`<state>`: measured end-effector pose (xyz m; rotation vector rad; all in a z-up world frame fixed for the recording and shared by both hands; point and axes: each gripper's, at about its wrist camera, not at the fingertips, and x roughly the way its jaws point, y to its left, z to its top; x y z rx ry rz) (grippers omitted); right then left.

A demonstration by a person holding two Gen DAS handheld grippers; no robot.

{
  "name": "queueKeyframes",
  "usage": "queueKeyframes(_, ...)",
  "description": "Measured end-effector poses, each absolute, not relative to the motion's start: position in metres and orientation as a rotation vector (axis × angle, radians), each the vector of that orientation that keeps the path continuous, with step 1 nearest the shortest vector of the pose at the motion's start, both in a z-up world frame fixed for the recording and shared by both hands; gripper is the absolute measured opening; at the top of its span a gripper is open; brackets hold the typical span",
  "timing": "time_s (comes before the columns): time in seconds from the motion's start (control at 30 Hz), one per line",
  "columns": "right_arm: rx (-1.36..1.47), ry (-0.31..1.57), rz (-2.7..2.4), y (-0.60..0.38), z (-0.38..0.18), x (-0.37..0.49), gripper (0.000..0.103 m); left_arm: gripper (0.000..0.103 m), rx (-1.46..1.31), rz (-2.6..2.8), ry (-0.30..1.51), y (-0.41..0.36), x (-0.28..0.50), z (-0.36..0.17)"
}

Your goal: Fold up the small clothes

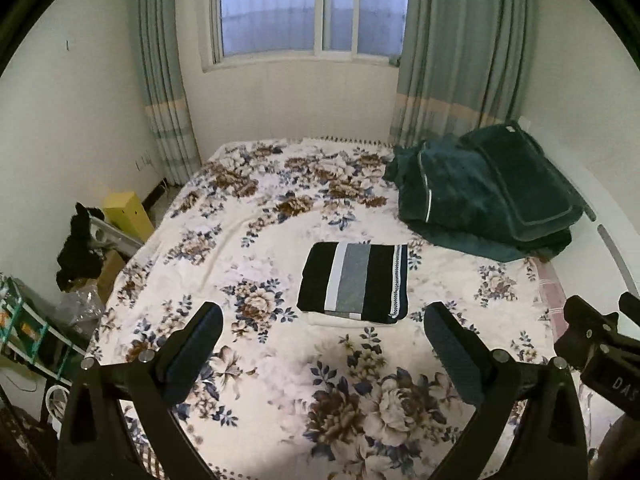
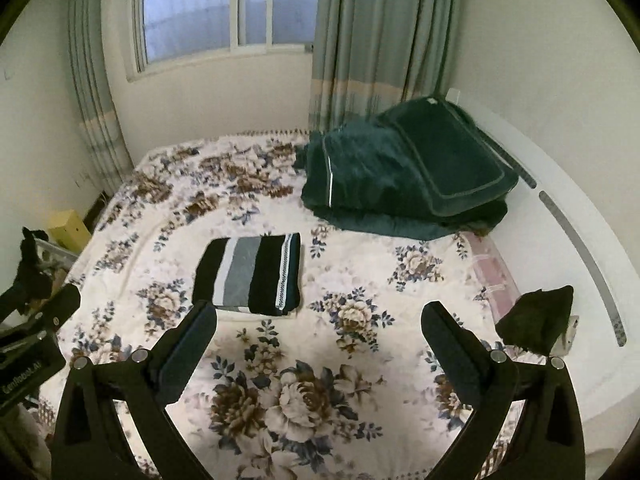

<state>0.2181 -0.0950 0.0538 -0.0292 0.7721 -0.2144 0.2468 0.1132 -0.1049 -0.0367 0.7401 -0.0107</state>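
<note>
- This is a bedroom in a home.
- A big bed (image 1: 280, 380) fills most of the room. It has a white cover with brown and blue flowers.
- A dark green blanket (image 1: 484, 196) lies in a heap on the bed, at the far right corner.
- A folded striped cloth (image 1: 354, 282) lies on the middle of the bed.
- A window (image 1: 316, 8) is in the wall behind the bed.
- Long pale green curtains (image 1: 460, 52) hang on both sides of the window.
- Boxes and a shelf with clutter (image 1: 48, 320) stand on the floor left of the bed.
</note>
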Motion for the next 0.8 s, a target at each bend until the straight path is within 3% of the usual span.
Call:
queueKeyframes(0.37,-0.038,0.702,-0.182,-0.084,0.111,0.13,0.103,0.103,-0.02,-0.029,0.698,0.109,0.185,-0.066)
queueKeyframes(0.8,-0.026,0.709,-0.153,-0.088,0.127,0.101,0.103,0.103,-0.023,0.008,0.75,0.109,0.167,-0.054)
